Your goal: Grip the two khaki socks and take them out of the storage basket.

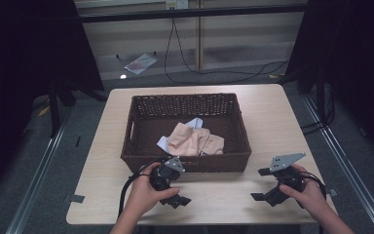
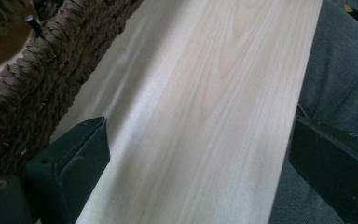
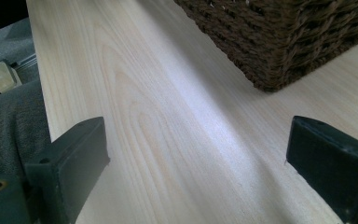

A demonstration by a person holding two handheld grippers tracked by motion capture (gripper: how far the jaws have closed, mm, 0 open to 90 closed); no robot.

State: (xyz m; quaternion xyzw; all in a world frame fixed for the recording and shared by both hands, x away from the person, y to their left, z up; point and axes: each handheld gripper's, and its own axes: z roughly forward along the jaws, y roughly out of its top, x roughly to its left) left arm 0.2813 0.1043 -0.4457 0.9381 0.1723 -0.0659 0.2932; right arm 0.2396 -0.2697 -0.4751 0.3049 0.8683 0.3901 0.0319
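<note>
On the pale wooden tabletop (image 1: pixel 272 122), seen from the high view, stands a dark brown rectangular woven wicker basket (image 1: pixel 141 105), and inside it, toward the near wall, lies a crumpled peach-coloured cloth (image 1: pixel 190 139) over a bit of light blue-white fabric (image 1: pixel 194 123). The left claw (image 1: pixel 177 200) sits in a hand just in front of the basket's near wall; the right claw (image 1: pixel 258 184) is held near the tabletop's right front corner, well apart from the basket. Both are clear of the cloth.

In the left gripper view, the left claw (image 2: pixel 200 154) is spread wide with nothing between its jaws, looking along bare wood with the basket's woven rim (image 2: pixel 51 60) close at one side.

In the right gripper view, the right claw (image 3: pixel 198 158) is likewise spread and empty, low over the tabletop, the basket's corner (image 3: pixel 279 46) farther ahead.

The peach cloth looks light, limp and not fragile; it will likely sag and trail when lifted and may drag the fabric beneath along. A raised fold or bunched ridge near its middle seems the best place to pinch, taking in enough layers so it does not slip out.
</note>
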